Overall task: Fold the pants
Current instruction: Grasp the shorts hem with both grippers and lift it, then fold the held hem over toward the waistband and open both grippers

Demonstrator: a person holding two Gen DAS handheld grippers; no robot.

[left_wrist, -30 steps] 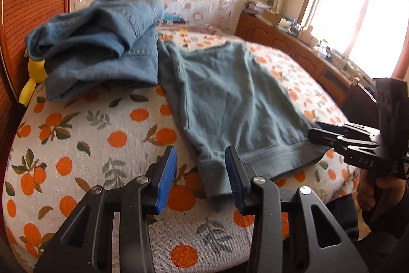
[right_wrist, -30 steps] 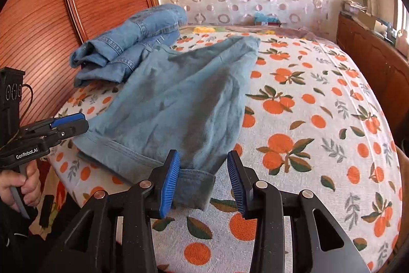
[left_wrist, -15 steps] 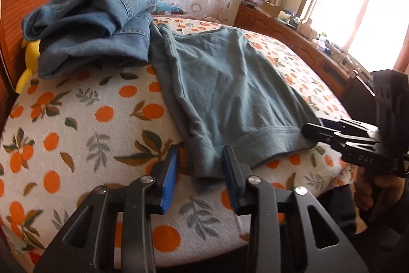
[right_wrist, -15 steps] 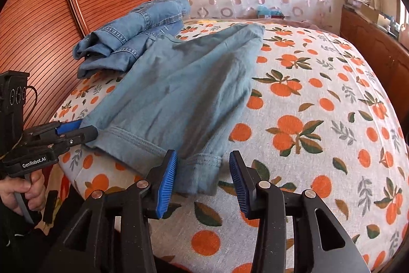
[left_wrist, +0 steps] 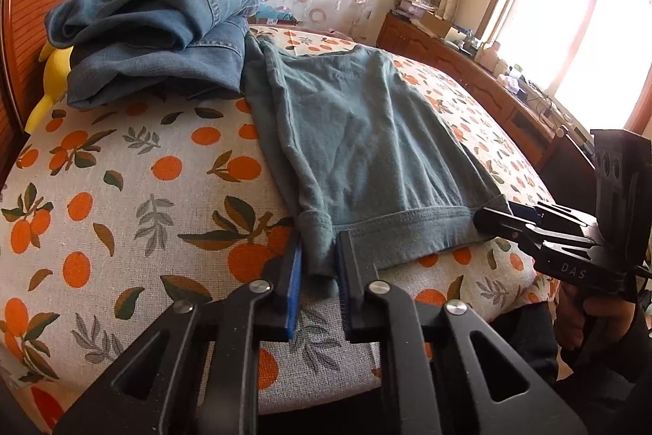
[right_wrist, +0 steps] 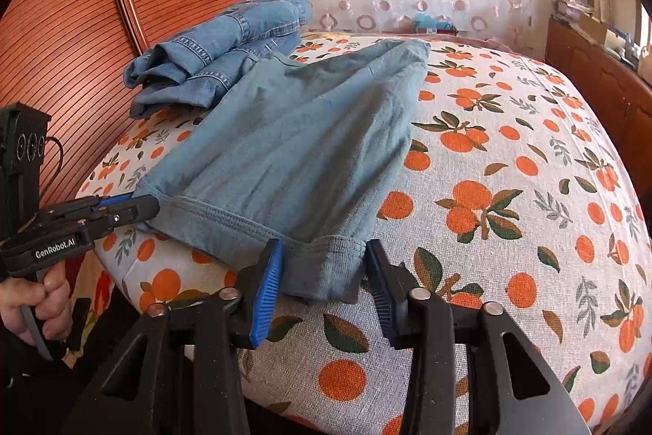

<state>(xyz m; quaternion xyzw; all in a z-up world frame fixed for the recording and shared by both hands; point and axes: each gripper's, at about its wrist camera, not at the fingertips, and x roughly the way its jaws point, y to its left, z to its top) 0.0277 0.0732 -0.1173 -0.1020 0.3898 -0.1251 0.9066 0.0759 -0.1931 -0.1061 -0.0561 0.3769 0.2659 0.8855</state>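
pants (left_wrist: 366, 149) | left hand-held gripper (left_wrist: 318, 263) closing on hem corner; right hand-held gripper (right_wrist: 322, 268) closing

pants (left_wrist: 358, 149) on bed (left_wrist: 122, 215), jeans (left_wrist: 163, 31) behind

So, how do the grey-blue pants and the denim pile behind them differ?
1. The grey-blue pants lie spread flat on the bed; the denim pile is bunched and rumpled.
2. The pants are plain, soft grey-blue cloth; the denim is brighter blue with pale stitched seams.
3. The pants' hem reaches the bed's near edge; the denim lies far back by the headboard.
Both rest on the orange-print sheet.
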